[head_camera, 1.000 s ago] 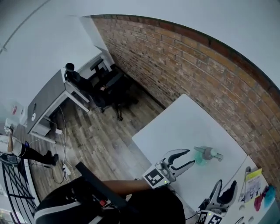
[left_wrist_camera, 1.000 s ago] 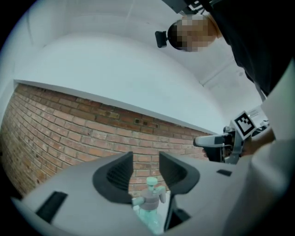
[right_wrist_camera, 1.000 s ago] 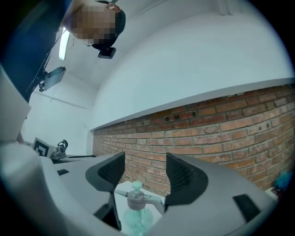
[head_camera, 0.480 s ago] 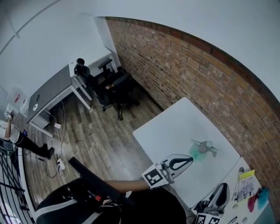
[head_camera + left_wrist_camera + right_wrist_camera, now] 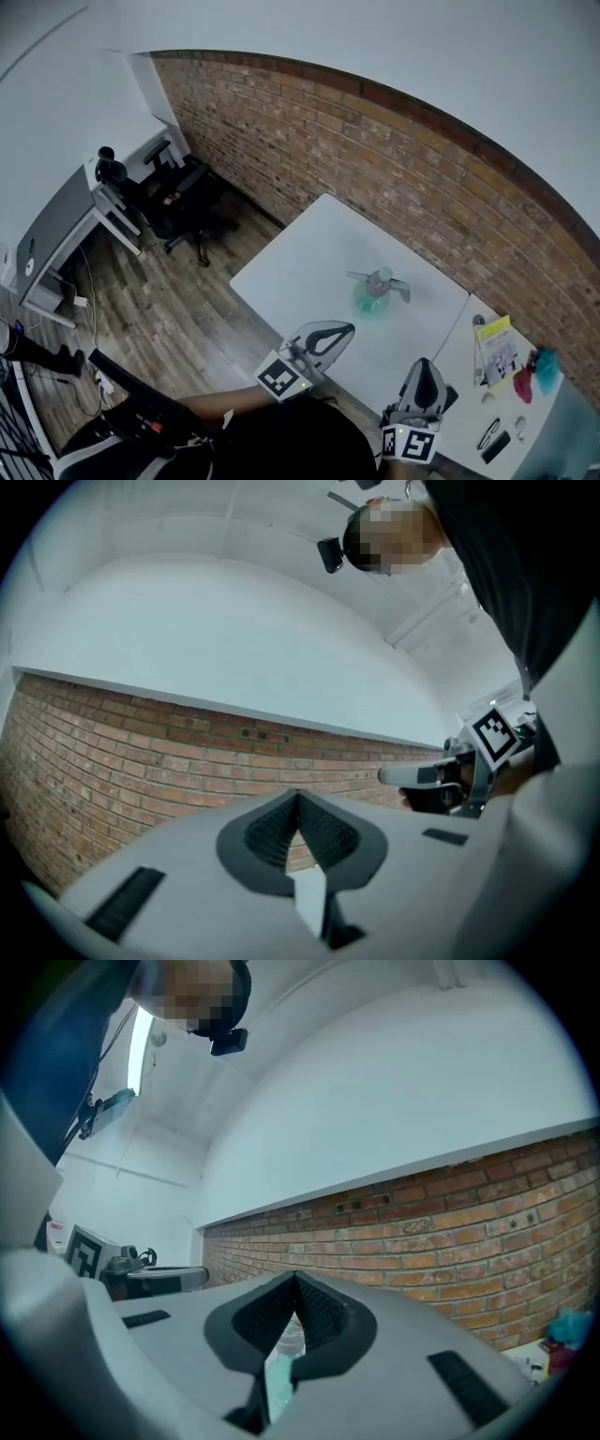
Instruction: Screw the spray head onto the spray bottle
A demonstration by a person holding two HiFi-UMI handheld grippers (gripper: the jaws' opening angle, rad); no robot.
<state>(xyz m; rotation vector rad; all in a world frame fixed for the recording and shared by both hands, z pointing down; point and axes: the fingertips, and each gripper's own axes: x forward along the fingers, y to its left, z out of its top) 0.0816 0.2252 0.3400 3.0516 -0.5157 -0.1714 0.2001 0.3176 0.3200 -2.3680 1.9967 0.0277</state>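
A small clear spray bottle (image 5: 373, 300) with green liquid stands near the middle of the white table (image 5: 291, 267). A grey spray head (image 5: 380, 279) shows at its top; I cannot tell whether it is joined to the bottle. My left gripper (image 5: 343, 328) is over the table's near edge, jaws shut and empty (image 5: 298, 795). My right gripper (image 5: 424, 367) is further right, short of the bottle; its jaws have just been closing and stand shut with nothing between them (image 5: 296, 1279). In the right gripper view the bottle (image 5: 283, 1344) shows through the slit below the tips.
A second white table (image 5: 469, 375) adjoins at the right with a yellow leaflet (image 5: 495, 340), pink and teal items (image 5: 534, 373) and small dark tools (image 5: 495, 441). A brick wall (image 5: 375, 159) runs behind. A desk and office chairs (image 5: 173, 192) stand on the wooden floor at left.
Both grippers went from open to shut, with nothing caught in either. The head view swung, so the table and bottle now sit further left in it. The bottle has not moved on the table.
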